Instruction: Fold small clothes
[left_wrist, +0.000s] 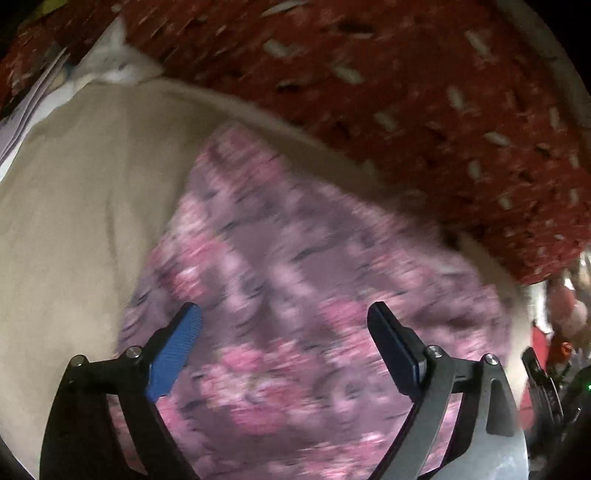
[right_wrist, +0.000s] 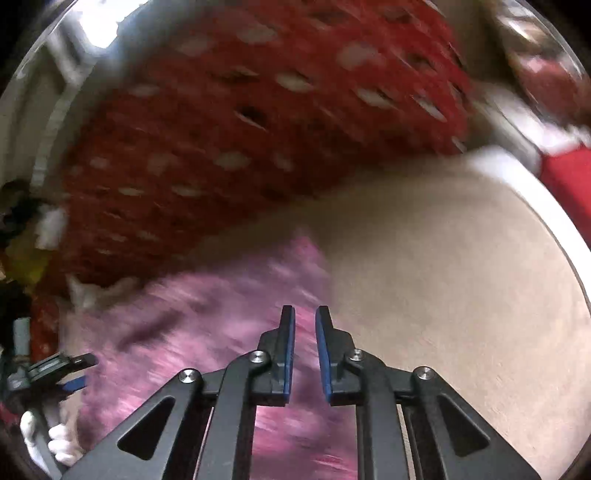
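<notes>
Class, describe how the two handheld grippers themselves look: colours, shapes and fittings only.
The left gripper has black and grey metal linkage arms with silver round bolts; its jaws carry ribbed blue pads. The right gripper has black arms with triangular cut-outs, silver bolts and dark jaws edged in blue. No cables show.

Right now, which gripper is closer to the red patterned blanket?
Hard to call; both hang over the pink floral garment, short of the red patterned blanket. Left gripper is wide open; right gripper is nearly closed and empty.
</notes>
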